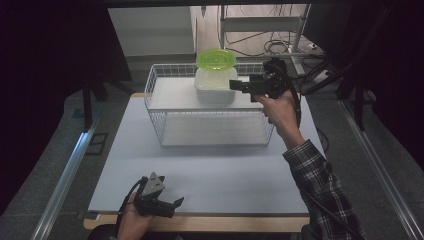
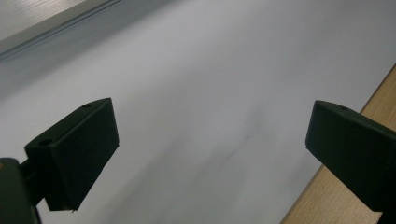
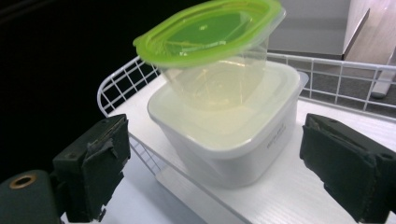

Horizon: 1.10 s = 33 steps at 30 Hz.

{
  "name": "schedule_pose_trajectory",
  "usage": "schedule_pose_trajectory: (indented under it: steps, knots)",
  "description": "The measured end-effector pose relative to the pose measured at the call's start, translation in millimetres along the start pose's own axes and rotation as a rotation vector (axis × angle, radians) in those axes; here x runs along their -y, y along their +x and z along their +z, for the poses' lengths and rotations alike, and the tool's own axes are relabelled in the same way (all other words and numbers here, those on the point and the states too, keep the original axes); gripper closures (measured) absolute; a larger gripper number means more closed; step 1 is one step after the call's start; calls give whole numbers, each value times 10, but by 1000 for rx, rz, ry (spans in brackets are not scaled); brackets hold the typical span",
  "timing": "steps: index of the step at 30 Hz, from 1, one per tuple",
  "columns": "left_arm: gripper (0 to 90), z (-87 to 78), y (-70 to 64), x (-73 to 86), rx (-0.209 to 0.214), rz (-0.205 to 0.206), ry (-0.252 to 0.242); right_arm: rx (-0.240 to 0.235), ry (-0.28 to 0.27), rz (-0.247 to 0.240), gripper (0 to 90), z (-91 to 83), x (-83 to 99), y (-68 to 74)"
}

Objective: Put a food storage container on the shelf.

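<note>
While standing open before it, the right hand-held gripper (image 3: pixel 212 163) is facing a light, slippery white square plastic container (image 3: pixel 229 135), best gripped across its stiff side walls.

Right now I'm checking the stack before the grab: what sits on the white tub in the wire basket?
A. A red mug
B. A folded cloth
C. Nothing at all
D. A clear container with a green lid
D: a clear container with a green lid rests tilted on the white tub, which the open right gripper faces.
</note>
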State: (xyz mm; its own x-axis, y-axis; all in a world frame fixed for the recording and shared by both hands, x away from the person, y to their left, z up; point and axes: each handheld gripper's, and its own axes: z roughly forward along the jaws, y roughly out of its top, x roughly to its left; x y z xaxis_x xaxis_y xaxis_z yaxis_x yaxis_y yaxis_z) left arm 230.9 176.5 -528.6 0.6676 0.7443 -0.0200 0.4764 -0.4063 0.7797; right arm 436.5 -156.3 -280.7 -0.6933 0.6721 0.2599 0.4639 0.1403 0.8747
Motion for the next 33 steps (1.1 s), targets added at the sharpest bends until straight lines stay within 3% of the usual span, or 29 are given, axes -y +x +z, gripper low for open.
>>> schedule_pose_trajectory:
  steps: [33]
  knots:
    - [22,-5,3,1,5,-7,-14,7,27,-113,47,-115,359,156]
